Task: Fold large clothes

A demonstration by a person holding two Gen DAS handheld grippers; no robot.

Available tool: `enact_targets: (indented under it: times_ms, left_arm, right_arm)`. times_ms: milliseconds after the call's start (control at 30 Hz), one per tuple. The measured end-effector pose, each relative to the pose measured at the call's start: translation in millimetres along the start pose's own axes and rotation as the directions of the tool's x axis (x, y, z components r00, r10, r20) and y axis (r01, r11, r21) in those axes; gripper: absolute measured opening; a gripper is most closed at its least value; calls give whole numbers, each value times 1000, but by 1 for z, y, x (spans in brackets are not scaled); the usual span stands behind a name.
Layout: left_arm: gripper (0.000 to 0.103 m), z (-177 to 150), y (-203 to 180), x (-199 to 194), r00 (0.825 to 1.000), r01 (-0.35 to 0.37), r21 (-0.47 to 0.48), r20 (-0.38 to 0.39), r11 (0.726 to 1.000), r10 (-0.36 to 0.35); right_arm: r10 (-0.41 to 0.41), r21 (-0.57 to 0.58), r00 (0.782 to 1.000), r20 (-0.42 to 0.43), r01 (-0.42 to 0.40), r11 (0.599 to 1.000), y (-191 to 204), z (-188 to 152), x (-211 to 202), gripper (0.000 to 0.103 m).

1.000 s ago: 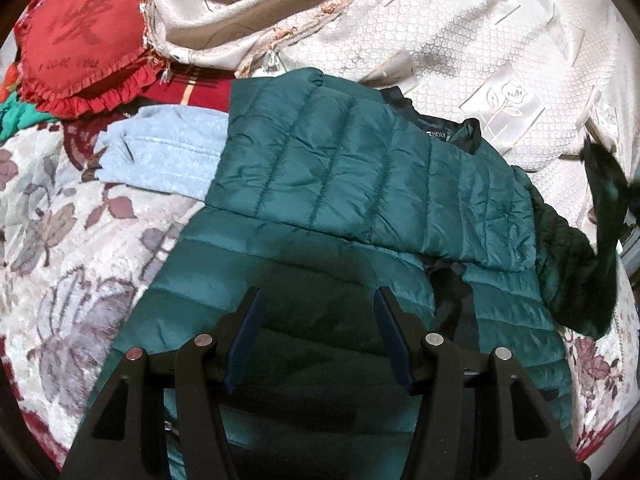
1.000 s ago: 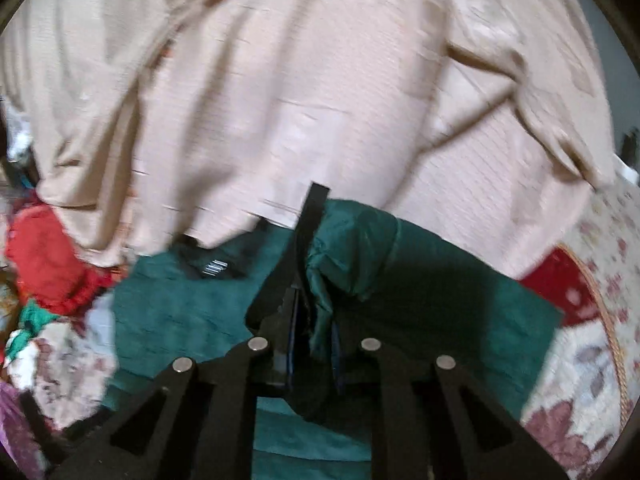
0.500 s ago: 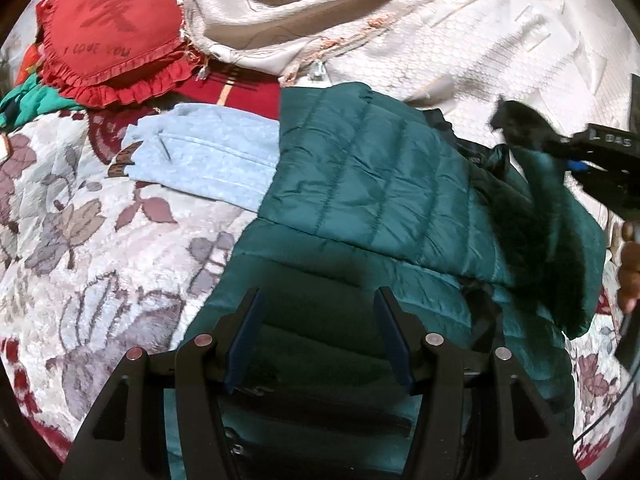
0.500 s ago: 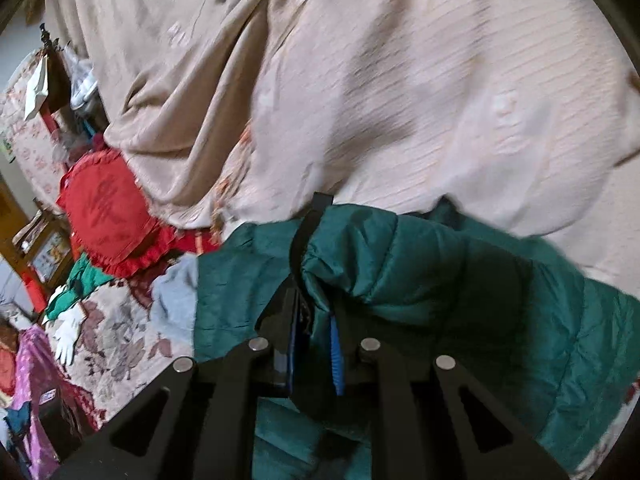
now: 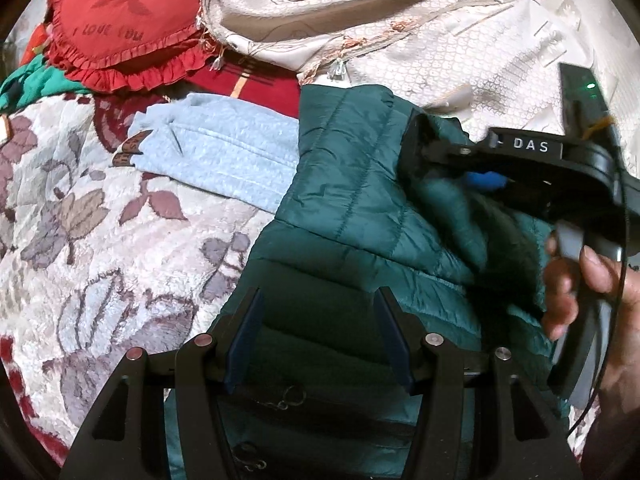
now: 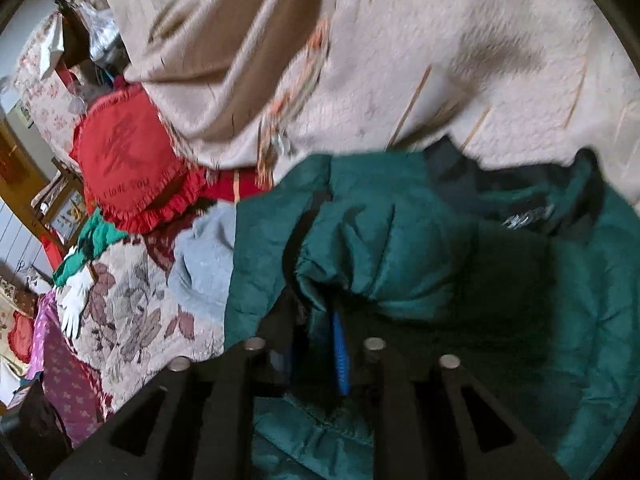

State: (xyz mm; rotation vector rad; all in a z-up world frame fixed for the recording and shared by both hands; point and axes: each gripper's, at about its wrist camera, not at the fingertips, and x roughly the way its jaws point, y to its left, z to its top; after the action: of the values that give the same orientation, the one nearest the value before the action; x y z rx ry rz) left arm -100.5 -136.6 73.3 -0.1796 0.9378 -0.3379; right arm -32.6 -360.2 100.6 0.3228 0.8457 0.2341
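A dark green quilted jacket (image 5: 352, 200) lies on a floral bedspread (image 5: 100, 248). My left gripper (image 5: 318, 334) is open and empty, low over the jacket's lower body. My right gripper (image 6: 320, 344) is shut on the jacket's sleeve (image 6: 372, 256) and holds it above the jacket's body (image 6: 580, 320). In the left wrist view the right gripper (image 5: 476, 176) shows at the right, with the sleeve (image 5: 448, 200) bunched in its jaws over the jacket's chest.
A light blue garment (image 5: 224, 152) lies left of the jacket. A red frilled cushion (image 5: 120, 28) sits at the back left. A cream blanket (image 5: 400, 20) is heaped behind. A hand (image 5: 580, 292) holds the right gripper.
My right gripper has carried the sleeve leftward across the jacket, from its right edge to over the chest. My left gripper has shifted somewhat and stays open.
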Motion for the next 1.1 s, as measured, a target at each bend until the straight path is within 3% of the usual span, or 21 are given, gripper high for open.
enact_targets:
  times_ms: [33,67,233,300,500,633,667,700,733,800,933,1100]
  left_arm:
    - [39,1,0,0,1000,6,-2,-2,1000,-6]
    - [39,1,0,0,1000,15,-5,-2,1000,-15]
    - [39,9,-6,2,997,73,-16,-6,997,-73]
    - [45,18,-12,3,996,83,-12,21,996,-83]
    - [49,48,-44,25,996,53,56,66,997,-57]
    - [48,59,-69,55,999,35,107,32,994,-38]
    - [36,61,-75,64,999,43,120,13,992,-44]
    - [12,62,-79,73,999,48,134,-9,990,-47]
    - [8,62,-84,77,999,42,153,-24,987,-39]
    - [0,62,-93,75,1000,14,195,13,981,-17]
    - [0,68,-93,53,996,2,228,85,974,-21]
    - [0,94,-61,28,983,-46,149,181,988,18]
  right_arm:
    - [0,17,999,-32,0,1000,0,-1,5,59]
    - [6,30,999,-45,-5,1000,-1,-3,6,69]
    - [-5,-13,1000,11,5,1000,-2,-11,-38,69]
    - [-8,-22,999,40,9,1000,-7,-15,-68,70]
    - [-146,-11,984,105,148,989,-57,-50,-161,78]
    - [-303,64,943,140,296,953,-110,-75,-220,78]
    - [-329,108,933,147,315,943,-125,-81,-232,78]
    - [-349,168,925,150,324,931,-143,-86,-243,78]
    - [-363,219,921,144,328,919,-158,-90,-249,78]
    - [-377,306,920,105,331,893,-186,-101,-249,78]
    - [-377,310,925,47,345,886,-203,-111,-222,77]
    - [-350,290,933,79,314,904,-193,-88,-181,76]
